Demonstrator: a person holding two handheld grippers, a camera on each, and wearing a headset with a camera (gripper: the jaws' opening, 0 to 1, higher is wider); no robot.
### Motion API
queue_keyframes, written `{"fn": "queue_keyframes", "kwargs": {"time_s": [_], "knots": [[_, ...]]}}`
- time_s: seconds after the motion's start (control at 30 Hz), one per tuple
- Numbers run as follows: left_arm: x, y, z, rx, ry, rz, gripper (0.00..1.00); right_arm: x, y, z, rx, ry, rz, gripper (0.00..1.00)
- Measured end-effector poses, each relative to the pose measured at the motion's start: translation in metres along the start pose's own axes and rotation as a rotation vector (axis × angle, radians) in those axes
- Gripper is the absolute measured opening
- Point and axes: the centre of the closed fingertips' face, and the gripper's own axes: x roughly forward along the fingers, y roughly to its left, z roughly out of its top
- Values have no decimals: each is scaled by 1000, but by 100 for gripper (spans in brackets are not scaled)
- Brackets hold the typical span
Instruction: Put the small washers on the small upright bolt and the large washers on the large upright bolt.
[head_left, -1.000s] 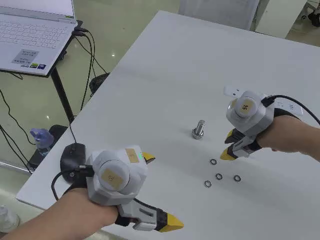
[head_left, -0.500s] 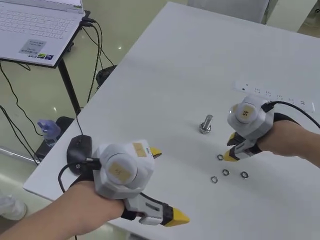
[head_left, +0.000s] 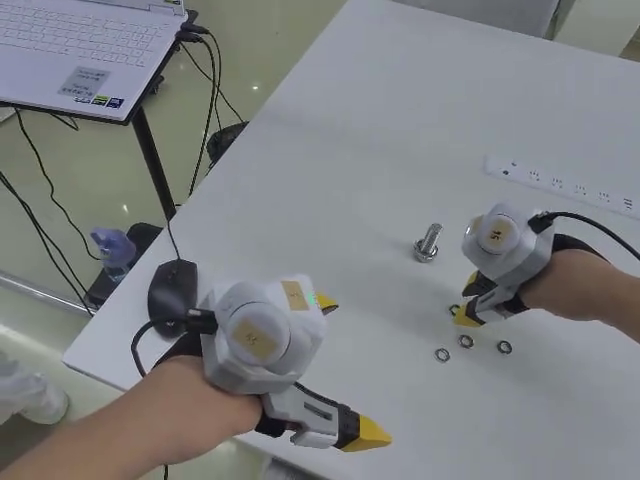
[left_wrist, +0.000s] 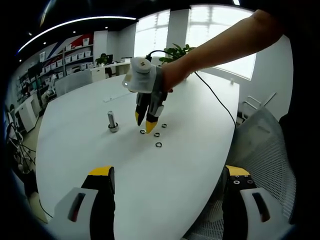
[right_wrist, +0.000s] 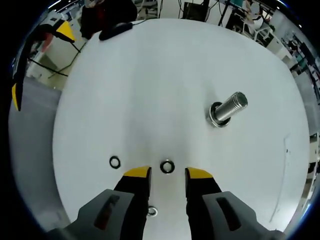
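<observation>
Our right gripper (right_wrist: 168, 173) holds its fingers (right_wrist: 138, 176) partly apart, gripping nothing, tips low over the surface (right_wrist: 150, 75). One washer (right_wrist: 167, 166) lies just ahead, centred between the tips. A second washer (right_wrist: 115, 162) lies nearby, outside them. The upright bolt (right_wrist: 227, 110) stands farther off. Our left gripper (left_wrist: 168, 172) gapes wide, empty, at the surface's near edge.

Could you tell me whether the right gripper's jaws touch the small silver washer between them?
Apart. The right gripper view shows bare white table between the small silver metal washer and each open jaw of the right gripper.
</observation>
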Motion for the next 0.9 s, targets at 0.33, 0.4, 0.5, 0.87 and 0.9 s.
{"fn": "queue_keyframes", "kwargs": {"time_s": [0.33,0.4,0.5,0.87,0.9], "knots": [[-1,1,1,-5,-6,4,89,5,-1,-1,-1,15,-4,26],[-1,1,1,-4,-4,4,89,7,0,-3,-3,23,-1,26],[-2,0,0,-7,-4,5,88,7,1,-3,3,17,6,24],[-2,-2,-3,-10,0,5,87,7,-1,-3,31,23,7,20],[-2,-3,-3,-11,1,4,87,7,0,-3,28,24,6,19]]}}
